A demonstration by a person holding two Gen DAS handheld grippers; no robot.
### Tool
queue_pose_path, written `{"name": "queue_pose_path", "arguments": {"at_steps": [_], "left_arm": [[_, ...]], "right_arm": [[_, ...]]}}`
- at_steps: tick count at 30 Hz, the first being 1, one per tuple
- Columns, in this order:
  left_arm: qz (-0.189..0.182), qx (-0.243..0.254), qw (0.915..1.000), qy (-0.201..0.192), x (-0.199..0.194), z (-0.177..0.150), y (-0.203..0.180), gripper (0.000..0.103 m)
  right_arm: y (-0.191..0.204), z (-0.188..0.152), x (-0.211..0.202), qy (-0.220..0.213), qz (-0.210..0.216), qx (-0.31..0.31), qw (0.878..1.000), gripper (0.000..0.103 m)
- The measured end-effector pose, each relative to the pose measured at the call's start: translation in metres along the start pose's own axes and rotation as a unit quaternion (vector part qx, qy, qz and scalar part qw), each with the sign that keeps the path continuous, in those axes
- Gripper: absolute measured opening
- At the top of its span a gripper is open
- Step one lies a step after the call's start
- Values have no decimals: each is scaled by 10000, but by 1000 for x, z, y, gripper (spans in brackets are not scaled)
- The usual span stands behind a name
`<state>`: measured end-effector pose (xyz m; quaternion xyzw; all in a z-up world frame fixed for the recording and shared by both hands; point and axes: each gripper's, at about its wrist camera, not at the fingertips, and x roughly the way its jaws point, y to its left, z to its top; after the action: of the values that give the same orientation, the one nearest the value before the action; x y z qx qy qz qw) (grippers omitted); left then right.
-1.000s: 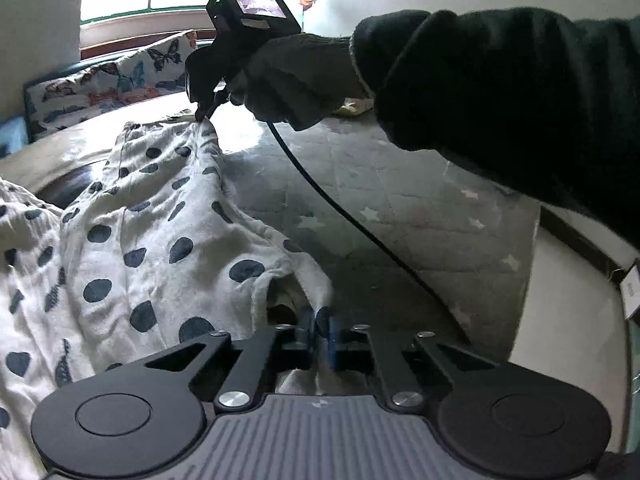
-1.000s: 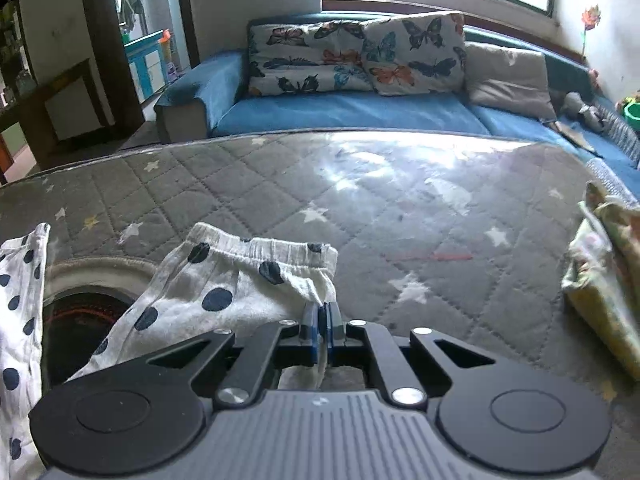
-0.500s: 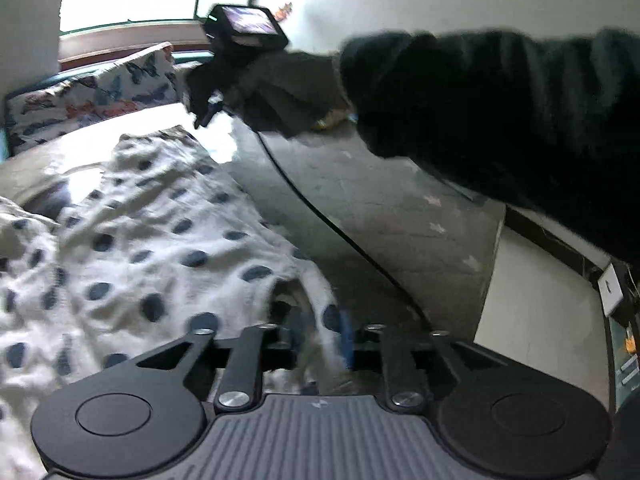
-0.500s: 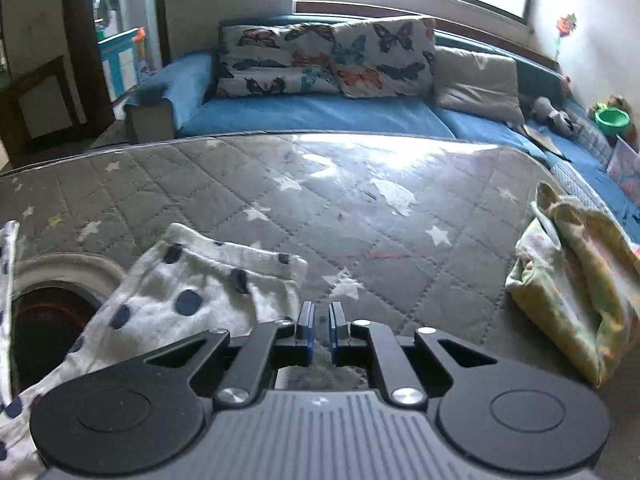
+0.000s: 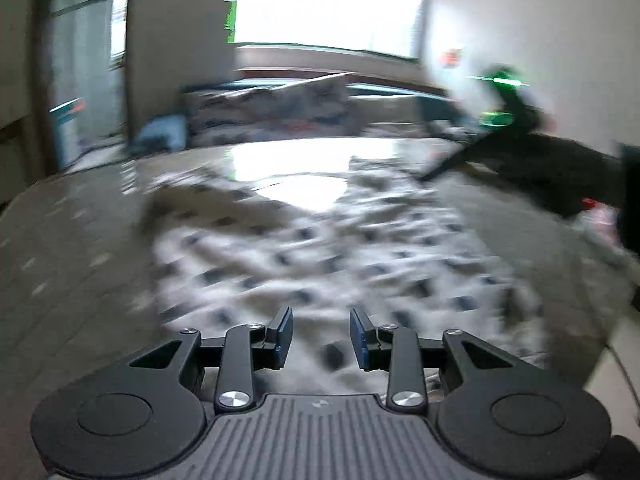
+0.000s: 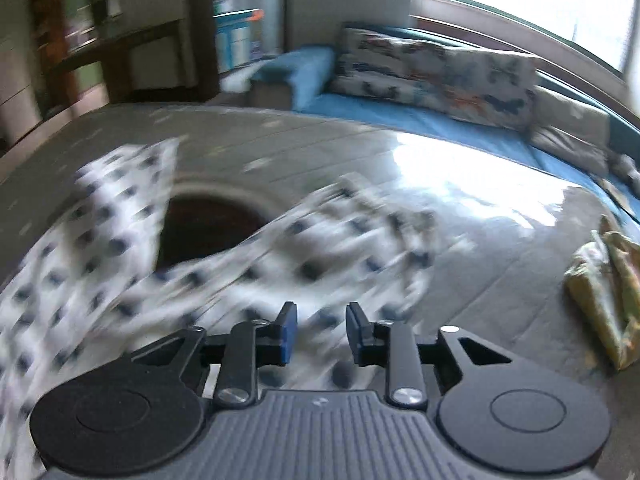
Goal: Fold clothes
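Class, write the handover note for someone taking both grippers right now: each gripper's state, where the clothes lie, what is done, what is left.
Left gripper: open, jaws just opened, nothing between them; the dotted garment lies below.
Right gripper: open, jaws just opened, nothing pinched.
Dotted garment: released, spread on the grey quilted mat, part across the round hole. The pictures are blurred, so its folds cannot be read.
Yellow cloth: bundled at the mat's right edge.
Done: the garment is laid down and let go.
Left: probably re-grip and fold it.

The white garment with dark dots (image 5: 320, 248) lies spread and rumpled. It stretches ahead of the left tool (image 5: 320, 336). It lies under the right tool (image 6: 317, 330).
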<state>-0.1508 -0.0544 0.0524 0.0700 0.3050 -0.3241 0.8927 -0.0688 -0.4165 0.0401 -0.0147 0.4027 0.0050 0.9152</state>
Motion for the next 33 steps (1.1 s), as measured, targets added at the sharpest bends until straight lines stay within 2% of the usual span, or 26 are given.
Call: {"name": "queue_pose_path", "arguments": {"at_steps": [3, 5, 10, 12, 14, 18, 20, 22, 23, 25, 30, 33], "left_arm": [[399, -310, 9987, 113, -4, -9, 20, 44], [537, -480, 9973, 169, -4, -14, 29, 45], [470, -684, 9961, 310, -3, -23, 34, 45], [447, -748, 9956, 341, -4, -25, 35, 45], [396, -803, 9953, 366, -5, -27, 33, 45], [331, -900, 9945, 433, -5, -31, 31, 43], [293, -1004, 9935, 447, -3, -33, 32, 32], [299, -1008, 9934, 464, -4, -34, 30, 12], [292, -1024, 9932, 479, -4, -35, 30, 9], [314, -1061, 9926, 495, -8, -35, 29, 5], [435, -1198, 9906, 499, -22, -37, 32, 5], [386, -1068, 9922, 507, -31, -37, 26, 4]], "right_arm": [[30, -26, -21, 38, 371, -326, 9988, 28], [49, -44, -36, 45, 618, -463, 9970, 29], [88, -84, -62, 30, 1074, -612, 9923, 30], [102, -98, -71, -24, 1158, -787, 9901, 31], [115, -109, -80, -77, 1205, -987, 9878, 36], [130, -124, -90, -167, 1279, -1231, 9840, 36], [133, -127, -91, -172, 1284, -1243, 9837, 37], [135, -130, -91, -169, 1281, -1244, 9838, 37], [135, -131, -90, -150, 1280, -1236, 9839, 38], [135, -133, -87, -99, 1268, -1225, 9843, 38], [134, -136, -84, 33, 1247, -1231, 9845, 40], [133, -139, -84, 99, 1255, -1260, 9840, 41]]}}
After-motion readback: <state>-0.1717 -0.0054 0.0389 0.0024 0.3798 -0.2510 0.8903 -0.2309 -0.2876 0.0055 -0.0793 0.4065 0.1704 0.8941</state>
